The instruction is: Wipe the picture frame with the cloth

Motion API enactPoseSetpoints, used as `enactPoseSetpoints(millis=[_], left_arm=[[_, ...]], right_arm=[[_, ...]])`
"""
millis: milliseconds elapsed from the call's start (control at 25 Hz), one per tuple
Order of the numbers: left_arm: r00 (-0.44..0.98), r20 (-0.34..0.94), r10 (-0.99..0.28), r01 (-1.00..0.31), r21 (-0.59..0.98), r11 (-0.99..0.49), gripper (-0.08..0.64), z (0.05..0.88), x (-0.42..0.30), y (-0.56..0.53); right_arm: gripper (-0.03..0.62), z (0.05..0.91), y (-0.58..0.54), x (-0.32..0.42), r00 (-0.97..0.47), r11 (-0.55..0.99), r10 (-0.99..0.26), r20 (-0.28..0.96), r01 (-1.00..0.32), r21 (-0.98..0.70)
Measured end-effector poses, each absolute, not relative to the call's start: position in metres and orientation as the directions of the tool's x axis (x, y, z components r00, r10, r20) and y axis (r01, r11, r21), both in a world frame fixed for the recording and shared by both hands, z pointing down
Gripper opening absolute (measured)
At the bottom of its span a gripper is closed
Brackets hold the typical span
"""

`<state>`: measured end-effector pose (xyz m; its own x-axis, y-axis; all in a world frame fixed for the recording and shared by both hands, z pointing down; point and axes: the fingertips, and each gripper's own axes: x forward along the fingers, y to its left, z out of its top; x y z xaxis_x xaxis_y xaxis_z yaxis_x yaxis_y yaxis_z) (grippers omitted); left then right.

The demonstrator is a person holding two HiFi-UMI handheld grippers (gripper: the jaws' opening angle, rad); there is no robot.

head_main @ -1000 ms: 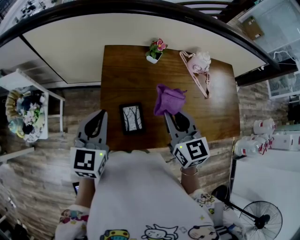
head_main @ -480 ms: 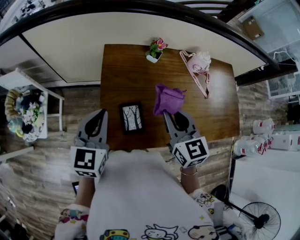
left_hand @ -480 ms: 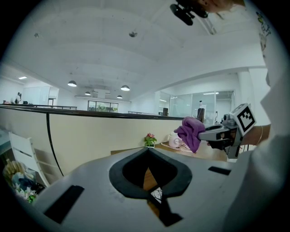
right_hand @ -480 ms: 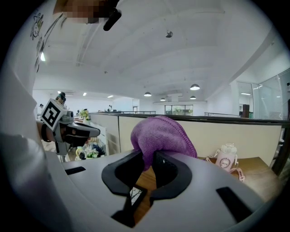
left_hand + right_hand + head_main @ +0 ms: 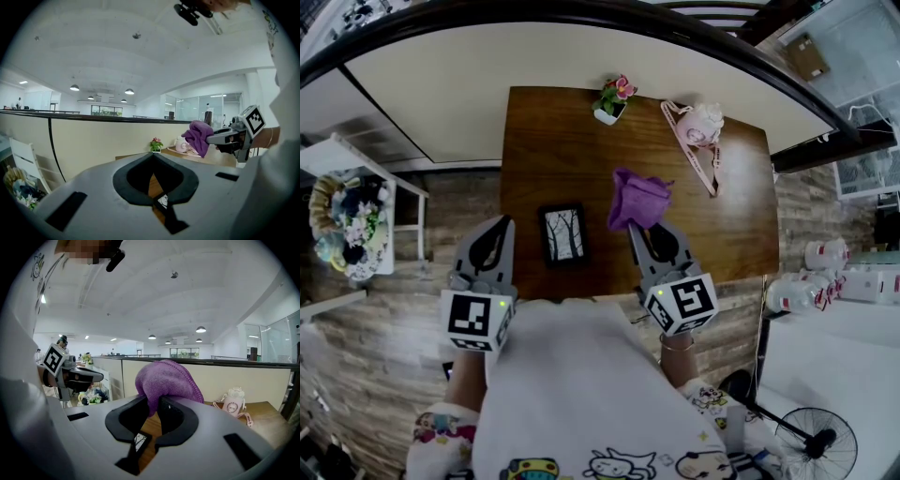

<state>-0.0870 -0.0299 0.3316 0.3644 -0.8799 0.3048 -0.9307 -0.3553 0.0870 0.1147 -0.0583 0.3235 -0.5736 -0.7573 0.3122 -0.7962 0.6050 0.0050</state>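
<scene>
Frame [image 5: 563, 234]: lies flat on table [image 5: 572, 141] near the front edge, picture side up, between the two grippers, touched by neither; suits a wipe from above. Cloth [image 5: 639, 199]: purple, bunched; hangs from right gripper [image 5: 639, 231], jaws clenched on one fold, bulk bulging past the tips, above the table just right of and beyond frame; looks gathered so as to give a soft pad for pressing down. Left gripper [image 5: 500, 227]: jaws fully together on nothing; hovers at the table's front-left corner, just left of frame; probably stands ready to brace frame against sliding. Plant [image 5: 612, 98] and pink bottle [image 5: 703, 125] with strap: sit at the far edge, well apart from frame, out of any wiping path. Task state, by judgement: wiping not yet begun, cloth in hand but off the glass. Next move calls for bringing cloth left and down onto frame. Risk: may skid on the smooth wood if wiped unbraced.
</scene>
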Motion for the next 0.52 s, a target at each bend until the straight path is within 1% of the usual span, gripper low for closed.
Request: enactPoseSetpoints(millis=[520], left_arm=[[0.370,0.300,-0.879,-0.928,0.080,-0.364,0.003,0.3368,-0.0955,-0.0356]], right_arm=[[0.046,0.3251,-0.0610,0.1159,-0.563,0.601,-0.760,0.325,-0.799,0.018]])
